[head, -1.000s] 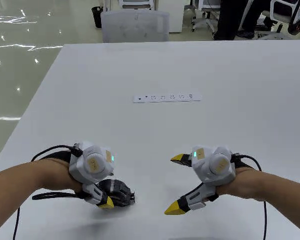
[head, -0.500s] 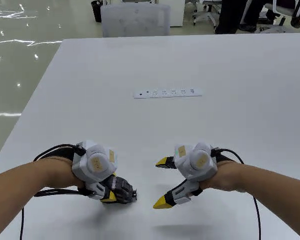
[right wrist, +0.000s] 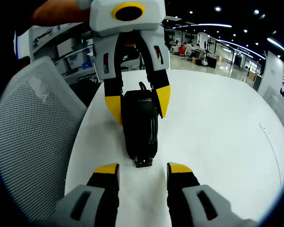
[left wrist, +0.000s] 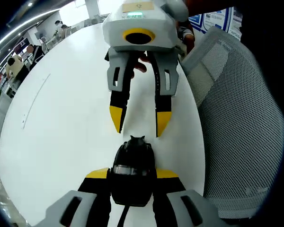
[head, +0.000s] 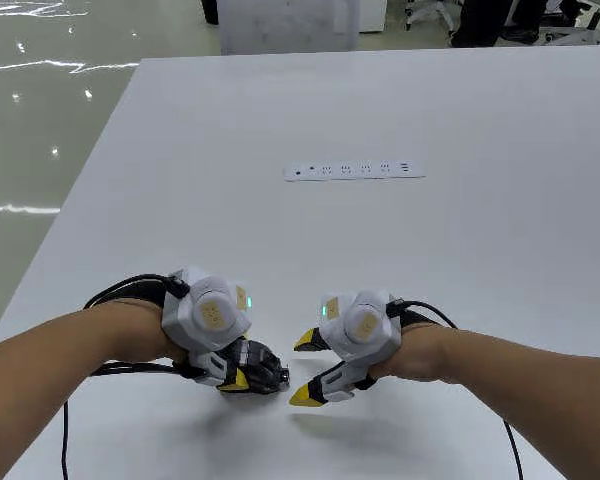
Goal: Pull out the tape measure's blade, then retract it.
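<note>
1. The left gripper [head: 246, 370] pinches the black tape measure [head: 266, 367] between its jaws, low over the white table [head: 280, 250] near its front edge.
2. The right gripper [head: 304, 368] faces it with jaws spread, its 2 yellow tips just beside the case's hook end.
3. A power strip [head: 353, 170] lies well apart, mid-table.

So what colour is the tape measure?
Black; the tape measure shows best in the right gripper view.
</note>
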